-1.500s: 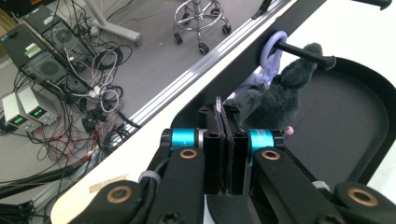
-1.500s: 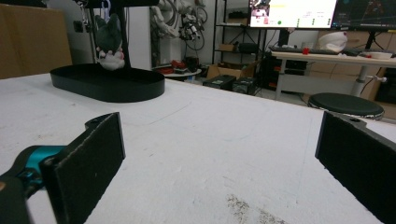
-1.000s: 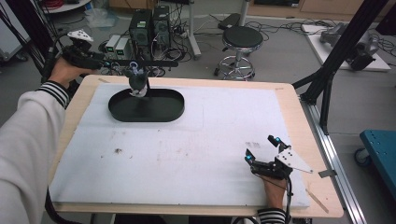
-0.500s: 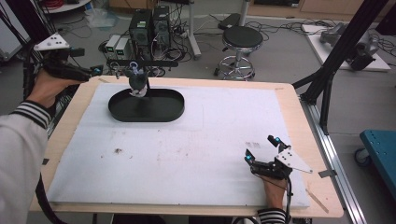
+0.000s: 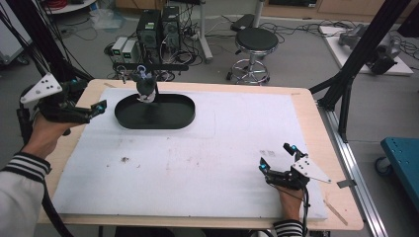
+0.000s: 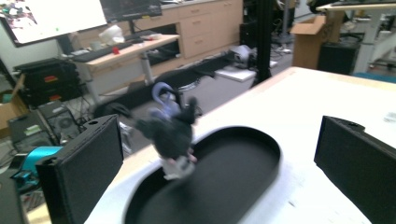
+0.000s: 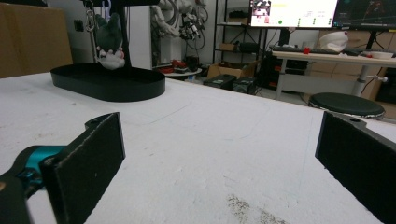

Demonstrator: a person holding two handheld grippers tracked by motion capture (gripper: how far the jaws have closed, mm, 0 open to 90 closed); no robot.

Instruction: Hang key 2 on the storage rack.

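My left gripper (image 5: 94,109) wide open and empty at the table's left edge, toy (image 5: 145,88) hanging over the black tray (image 5: 183,117), right gripper (image 5: 277,163) open, empty, near corner.

One black tray (image 5: 173,120) on one desk (image 5: 316,123), with one small hanging toy (image 5: 145,89) over it. Two claws: the left claw (image 5: 99,107) and the right claw (image 5: 276,158). One round stool (image 5: 256,39) behind.
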